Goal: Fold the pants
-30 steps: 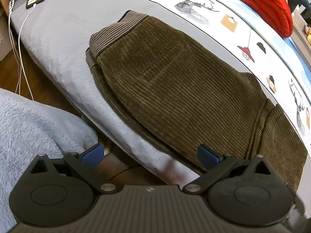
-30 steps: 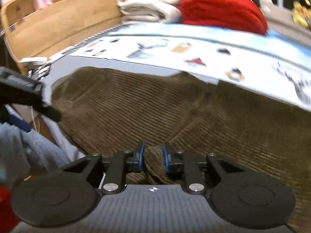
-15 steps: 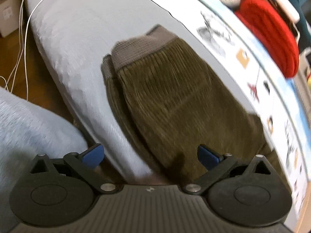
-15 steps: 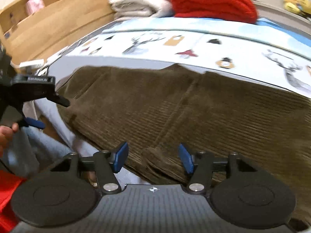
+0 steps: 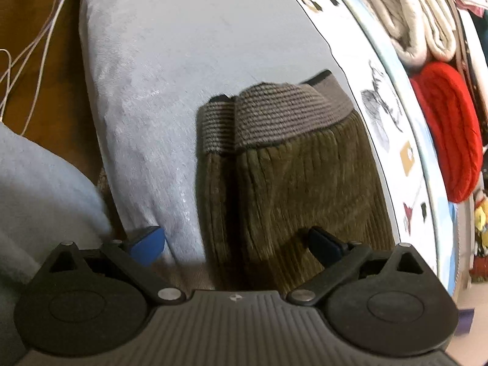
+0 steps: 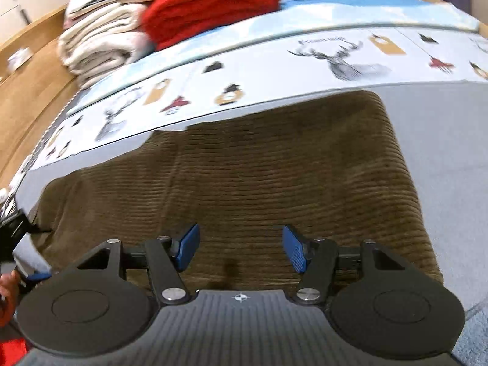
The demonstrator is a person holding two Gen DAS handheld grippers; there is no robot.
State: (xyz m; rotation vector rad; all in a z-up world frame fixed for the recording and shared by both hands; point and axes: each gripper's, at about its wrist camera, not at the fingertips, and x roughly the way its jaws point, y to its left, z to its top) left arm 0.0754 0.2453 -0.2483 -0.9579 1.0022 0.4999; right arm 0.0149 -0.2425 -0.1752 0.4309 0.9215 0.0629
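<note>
The pants (image 5: 292, 189) are thick olive-brown corduroy, finely ribbed, with a wide grey-brown knit waistband (image 5: 274, 116) whose ribs run across the cords. They lie folded into a flat, roughly rectangular slab on the pale grey bed cover (image 5: 170, 70), which has a smooth, faintly shiny weave. In my left wrist view the long axis runs from the waistband at the far end back toward me, and a second layer of cloth and band shows along the left edge. In my right wrist view the slab (image 6: 244, 177) stretches from side to side with its cords running across, the right end cut square and the near edge just below my fingers.

My left gripper (image 5: 235, 244) is spread wide and holds nothing; the left blue pad (image 5: 146, 244) hangs over the grey cover and the right one (image 5: 323, 244) over the corduroy, with no clear contact.

My right gripper (image 6: 241, 250) has just been opening: its jaws stand well apart above the near edge of the pants, and nothing is pinched between the ribbed blue pads (image 6: 189, 247).

Beyond the pants runs a white printed strip with deer heads (image 6: 344, 61), and behind it sit a red knitted bundle (image 6: 210, 6) and folded cream towels (image 6: 97, 42). White cables (image 5: 33, 39) trail on the wooden floor (image 5: 58, 106).
</note>
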